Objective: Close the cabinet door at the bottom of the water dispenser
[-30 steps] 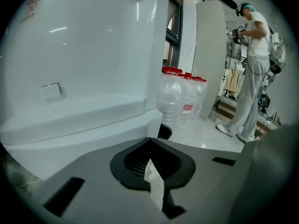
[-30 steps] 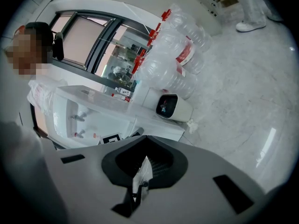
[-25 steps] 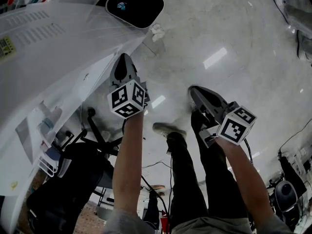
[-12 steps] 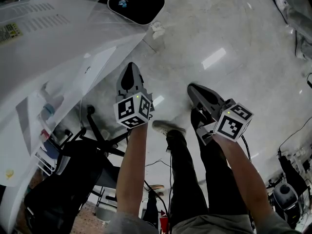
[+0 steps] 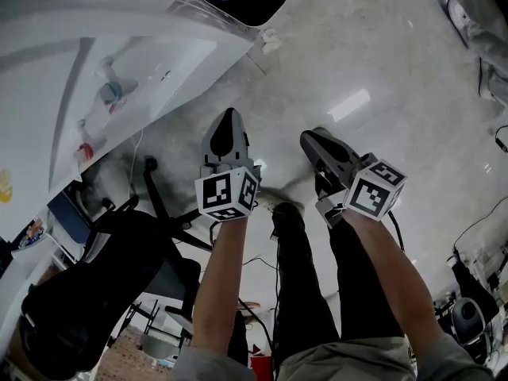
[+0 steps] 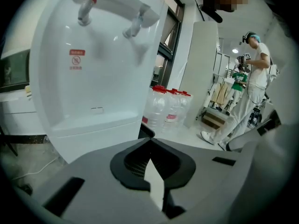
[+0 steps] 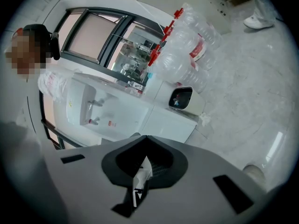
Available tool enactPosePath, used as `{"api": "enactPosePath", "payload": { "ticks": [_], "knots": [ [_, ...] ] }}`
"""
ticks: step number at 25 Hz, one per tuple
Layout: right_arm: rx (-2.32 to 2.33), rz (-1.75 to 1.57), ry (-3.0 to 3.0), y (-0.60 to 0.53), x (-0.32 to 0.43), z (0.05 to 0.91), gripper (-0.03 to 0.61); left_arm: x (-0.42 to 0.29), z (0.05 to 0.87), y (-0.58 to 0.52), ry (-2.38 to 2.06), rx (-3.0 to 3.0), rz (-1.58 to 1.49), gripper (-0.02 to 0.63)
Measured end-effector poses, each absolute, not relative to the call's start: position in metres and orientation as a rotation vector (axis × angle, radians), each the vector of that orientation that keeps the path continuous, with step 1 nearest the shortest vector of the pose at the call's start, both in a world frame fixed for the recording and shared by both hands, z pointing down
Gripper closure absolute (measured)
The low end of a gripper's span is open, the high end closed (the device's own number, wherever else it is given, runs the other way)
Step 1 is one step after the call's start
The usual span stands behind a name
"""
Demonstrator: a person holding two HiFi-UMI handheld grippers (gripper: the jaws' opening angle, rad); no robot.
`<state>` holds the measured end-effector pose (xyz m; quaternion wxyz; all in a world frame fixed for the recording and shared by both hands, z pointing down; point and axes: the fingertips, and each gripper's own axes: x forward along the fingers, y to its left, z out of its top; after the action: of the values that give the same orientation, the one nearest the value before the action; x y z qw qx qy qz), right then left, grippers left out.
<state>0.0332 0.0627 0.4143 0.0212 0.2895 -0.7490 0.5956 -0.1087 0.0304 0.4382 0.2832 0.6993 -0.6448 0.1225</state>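
left gripper (image 5: pixel 228 119) has backed off, jaws together, empty.

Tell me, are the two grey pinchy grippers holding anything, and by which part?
Nothing is held. The grey left gripper and the right gripper are both shut and empty, away from the white water dispenser.

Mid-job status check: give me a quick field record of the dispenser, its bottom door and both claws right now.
water dispenser: white, ahead and left of both claws
cabinet door: looks shut, flush with the front
left claw: shut, empty, clear of the dispenser
right claw: shut, empty, over the floor
beside dispenser: bin with dark top; red-capped bottles
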Motion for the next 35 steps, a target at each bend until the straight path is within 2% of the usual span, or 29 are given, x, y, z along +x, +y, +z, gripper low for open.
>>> {"api": "enactPosePath", "payload": {
  "ticks": [8, 15, 35],
  "knots": [
    [0.796, 1.852, -2.375, 0.109, -0.008, 0.374, 0.568, -0.122, 0.386, 0.1, -1.776, 1.847, 0.276, 0.606],
    [0.699, 1.821, -2.403, 0.155, -0.041, 0.315, 0.568, -0.124, 0.306, 0.151, -1.791, 1.831, 0.196, 0.606],
    [0.418, 1.617, -2.623, 0.188, -0.108, 0.074, 0.568, -0.157, 0.058, 0.215, -1.963, 1.863, 0.054, 0.606]
  ]
}}
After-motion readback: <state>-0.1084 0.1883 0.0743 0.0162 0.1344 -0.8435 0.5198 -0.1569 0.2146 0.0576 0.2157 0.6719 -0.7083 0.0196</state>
